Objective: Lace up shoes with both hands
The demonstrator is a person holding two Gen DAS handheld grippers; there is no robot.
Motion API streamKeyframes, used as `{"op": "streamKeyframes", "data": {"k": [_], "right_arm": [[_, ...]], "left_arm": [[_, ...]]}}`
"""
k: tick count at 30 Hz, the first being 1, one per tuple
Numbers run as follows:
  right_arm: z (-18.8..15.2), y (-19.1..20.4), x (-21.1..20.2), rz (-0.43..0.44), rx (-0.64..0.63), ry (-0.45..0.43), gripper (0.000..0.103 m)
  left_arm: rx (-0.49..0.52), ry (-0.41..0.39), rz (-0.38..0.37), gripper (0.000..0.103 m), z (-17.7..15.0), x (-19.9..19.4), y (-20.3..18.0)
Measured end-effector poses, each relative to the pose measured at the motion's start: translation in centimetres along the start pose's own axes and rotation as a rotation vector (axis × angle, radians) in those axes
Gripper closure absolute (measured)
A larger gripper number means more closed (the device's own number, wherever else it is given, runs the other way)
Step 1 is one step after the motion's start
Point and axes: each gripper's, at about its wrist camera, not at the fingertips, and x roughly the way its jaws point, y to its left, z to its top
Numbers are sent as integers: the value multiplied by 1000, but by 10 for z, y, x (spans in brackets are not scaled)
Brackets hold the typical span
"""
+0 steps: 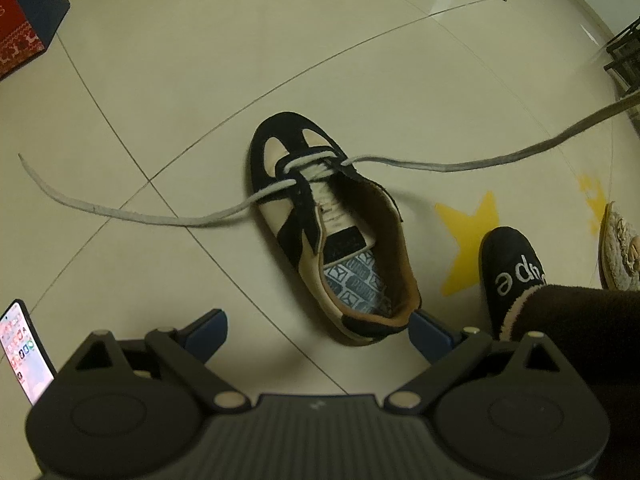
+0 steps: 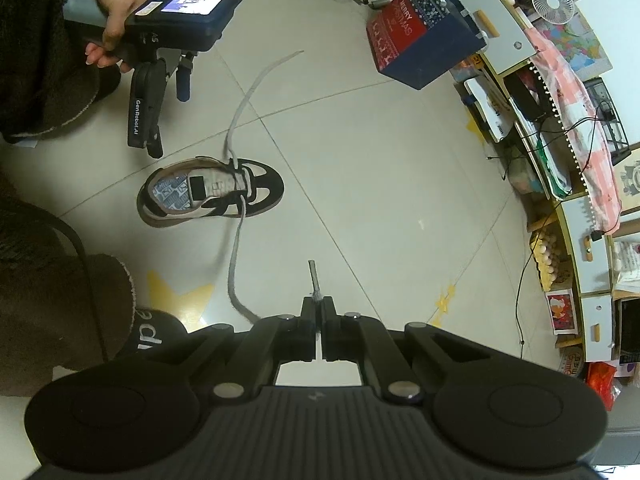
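Shoe: the black-and-cream sneaker lies on the tiled floor, toe pointing away, just beyond the left claw.
Lace: the grey shoelace runs only through the eyelets nearest the toe; one end trails loose on the floor to the left, the other rises off to the right.
Left claw: released, jaws spread wide, holding nothing, hovering near the heel.
Right claw: clenched on the lace near its tip, the aglet poking out past the fingers.
Progress: judged early; the first rows are threaded, the upper eyelets remain empty and no bow is tied.
Left wrist view only: eyelet detail, the phone.
Right wrist view only: the held lace end, the red box.
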Motion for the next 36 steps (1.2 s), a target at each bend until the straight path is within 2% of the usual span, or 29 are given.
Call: {"op": "streamKeyframes", "data": {"k": [13, 18, 31, 36], "right_arm": [[11, 3, 46, 75, -1, -20, 100], [14, 8, 70, 108, 11, -28, 100], [17, 28, 149, 207, 124, -72, 100], [23, 33, 172, 232, 179, -107, 100]], "left_arm": [[-26, -54, -15, 5, 0, 8, 17], [-8, -78, -24, 5, 2, 15, 16], [47, -156, -35, 5, 18, 44, 9], [12, -188, -44, 7, 22, 50, 16]]}}
